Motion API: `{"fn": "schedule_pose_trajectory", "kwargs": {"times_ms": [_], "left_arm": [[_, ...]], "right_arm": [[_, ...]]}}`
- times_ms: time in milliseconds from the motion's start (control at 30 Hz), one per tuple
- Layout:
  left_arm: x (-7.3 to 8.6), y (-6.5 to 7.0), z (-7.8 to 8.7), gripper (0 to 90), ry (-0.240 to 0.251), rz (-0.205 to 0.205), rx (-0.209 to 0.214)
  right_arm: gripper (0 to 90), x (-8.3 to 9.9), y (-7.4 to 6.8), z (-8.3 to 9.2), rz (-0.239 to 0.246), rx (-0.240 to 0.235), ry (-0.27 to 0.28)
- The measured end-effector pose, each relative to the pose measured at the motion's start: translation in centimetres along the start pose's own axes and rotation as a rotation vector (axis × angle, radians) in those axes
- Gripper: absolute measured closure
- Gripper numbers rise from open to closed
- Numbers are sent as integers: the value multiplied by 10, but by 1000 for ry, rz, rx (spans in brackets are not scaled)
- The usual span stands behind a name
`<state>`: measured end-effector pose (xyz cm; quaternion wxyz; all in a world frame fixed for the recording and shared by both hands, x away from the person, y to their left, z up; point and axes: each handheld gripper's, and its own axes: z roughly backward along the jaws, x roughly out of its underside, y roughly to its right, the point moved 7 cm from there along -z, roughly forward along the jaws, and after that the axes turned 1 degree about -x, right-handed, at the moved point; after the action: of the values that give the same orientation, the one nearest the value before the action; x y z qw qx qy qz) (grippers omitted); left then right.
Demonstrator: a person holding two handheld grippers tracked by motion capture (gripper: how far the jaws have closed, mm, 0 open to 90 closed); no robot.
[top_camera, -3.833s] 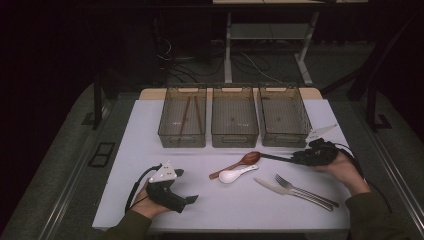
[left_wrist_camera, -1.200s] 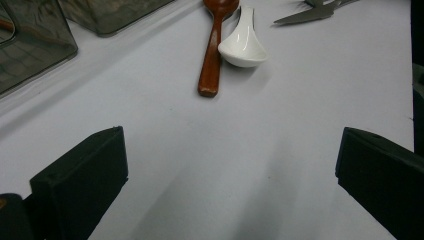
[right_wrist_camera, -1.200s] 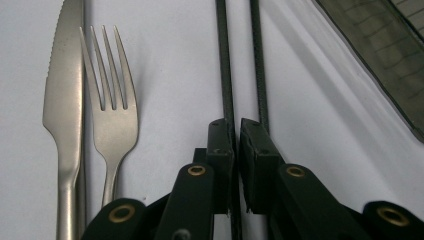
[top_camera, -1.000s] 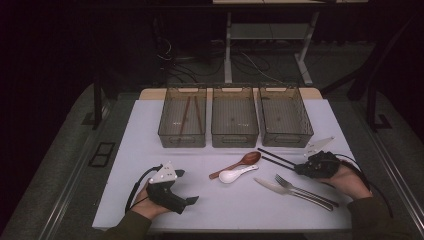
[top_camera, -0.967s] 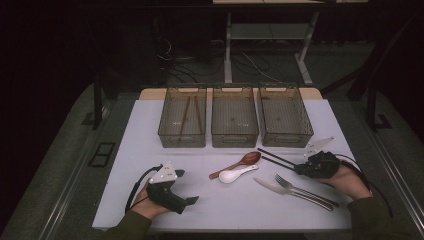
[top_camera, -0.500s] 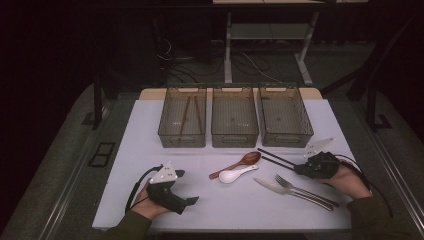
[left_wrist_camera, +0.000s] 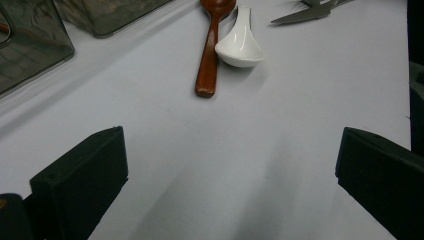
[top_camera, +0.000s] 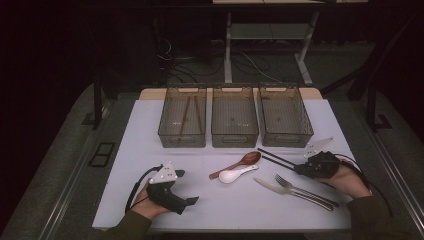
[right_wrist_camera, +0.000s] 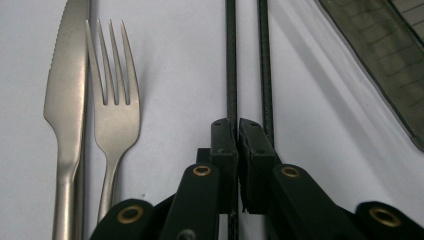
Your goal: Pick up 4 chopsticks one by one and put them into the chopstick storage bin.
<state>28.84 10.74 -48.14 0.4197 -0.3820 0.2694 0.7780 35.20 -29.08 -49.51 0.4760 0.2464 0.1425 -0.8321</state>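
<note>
The right gripper (right_wrist_camera: pixel 236 131) is clamped on one thin black chopstick (right_wrist_camera: pixel 230 60), low on the white table; its twin (right_wrist_camera: pixel 264 70) lies just beside the jaws. Lift gently and keep it level so the stick doesn't swivel.

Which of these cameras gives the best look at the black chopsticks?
The right gripper view: the chopsticks run up the middle of it, close and sharp, and the right gripper is shut on one of them. The high view shows them as thin dark lines by the right gripper, below the right bin.
</note>
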Motion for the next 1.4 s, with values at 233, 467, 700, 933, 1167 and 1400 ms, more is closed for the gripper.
{"fn": "schedule_pose_trajectory", "kwargs": {"times_ms": [233, 467, 700, 933, 1167, 1400], "left_arm": [[0, 0, 0, 0, -2, -2, 1], [0, 0, 0, 0, -2, -2, 2], [0, 0, 0, 0, -3, -3, 3], [1, 0, 0, 0, -1, 0, 4], [1, 0, 0, 0, -2, -3, 4], [1, 0, 0, 0, -2, -2, 5]], "right_arm": [[860, -1, 2, 5, -13, -6, 24], [859, -4, 3, 14, -26, -12, 61], [859, -5, 5, 23, -31, -7, 96], [859, -7, 5, 30, -37, -13, 114], [858, -8, 8, 35, -48, -13, 147], [858, -12, 7, 42, -62, -21, 188]]}}
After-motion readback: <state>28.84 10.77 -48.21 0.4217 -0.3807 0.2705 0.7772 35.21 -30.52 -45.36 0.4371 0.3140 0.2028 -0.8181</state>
